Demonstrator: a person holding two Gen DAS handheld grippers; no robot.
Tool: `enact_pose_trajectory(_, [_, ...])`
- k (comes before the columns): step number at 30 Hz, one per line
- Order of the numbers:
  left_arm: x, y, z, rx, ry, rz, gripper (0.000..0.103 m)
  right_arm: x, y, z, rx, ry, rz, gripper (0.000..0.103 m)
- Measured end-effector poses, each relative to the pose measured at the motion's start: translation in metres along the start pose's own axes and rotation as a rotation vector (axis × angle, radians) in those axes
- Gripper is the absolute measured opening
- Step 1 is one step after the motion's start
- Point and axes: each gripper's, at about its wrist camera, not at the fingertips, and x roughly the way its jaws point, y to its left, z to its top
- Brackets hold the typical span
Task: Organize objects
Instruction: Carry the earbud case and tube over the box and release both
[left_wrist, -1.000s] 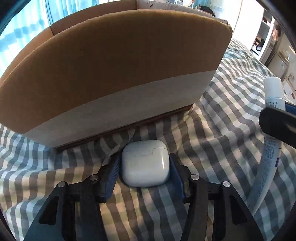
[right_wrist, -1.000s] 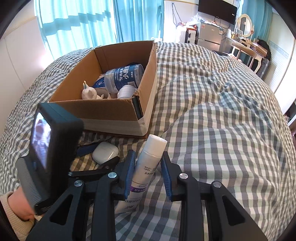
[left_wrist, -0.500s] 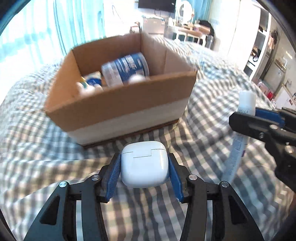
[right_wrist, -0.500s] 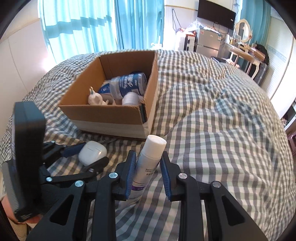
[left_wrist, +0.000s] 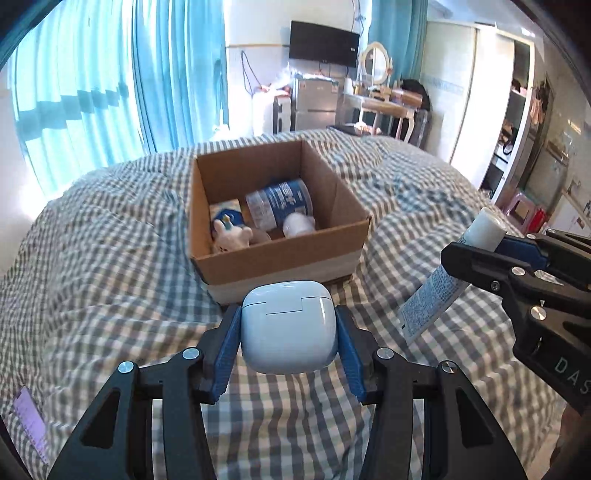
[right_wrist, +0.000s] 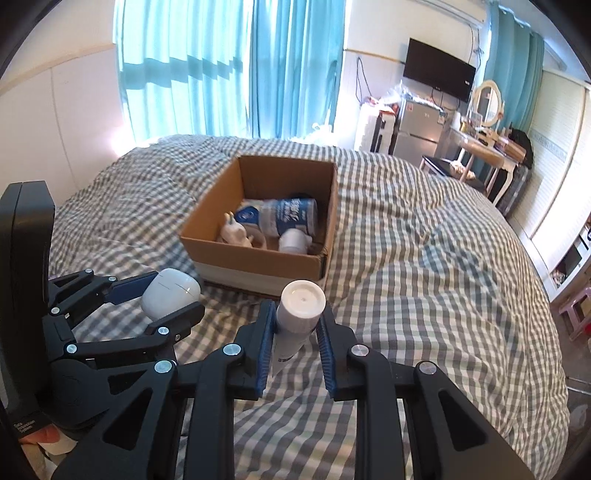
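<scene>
Checked bed (left_wrist: 110, 280); earbud case (left_wrist: 289, 326) clamped between left tongs (left_wrist: 288, 343).

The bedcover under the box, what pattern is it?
The bedcover is a grey-and-white check, seen best from the right wrist.

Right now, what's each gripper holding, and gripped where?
Left gripper clamps the white earbud case across its two sides. Right gripper clamps the white tube just below its cap.
</scene>
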Motion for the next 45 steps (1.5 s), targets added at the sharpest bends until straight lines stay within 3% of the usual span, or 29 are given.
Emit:
enact_pose_trajectory(11, [-0.041,0.018,0.037,-0.026,-0.102,-0.016,0.051,-0.040,0.014,0.041,-0.034,-0.089,0.030,0.022])
enact_pose_trajectory(19, [-0.022,0.042,0.082,-0.034,-0.132,0.022,0.051,-0.032,0.015,0.103,-0.062,-0.123,0.035,0.022])
enact_pose_trajectory(25, [0.025,0.069,0.105,-0.065,-0.103,0.035,0.051,0.029,0.006,0.137,-0.050,-0.050,0.039,0.022])
enact_pose_trajectory(32, [0.095,0.075,0.120,-0.069,-0.027,0.023,0.051,0.125,-0.010,0.134,-0.036,0.113,0.070,0.022])
enact_pose_trajectory(38, [0.142,0.068,0.126,-0.028,0.003,0.011,0.051,0.173,-0.025,0.130,-0.015,0.165,0.090,0.022])
enact_pose_trajectory(45, [0.170,0.066,0.130,-0.004,0.027,0.009,0.051,0.210,-0.031,0.139,-0.001,0.188,0.110,0.022])
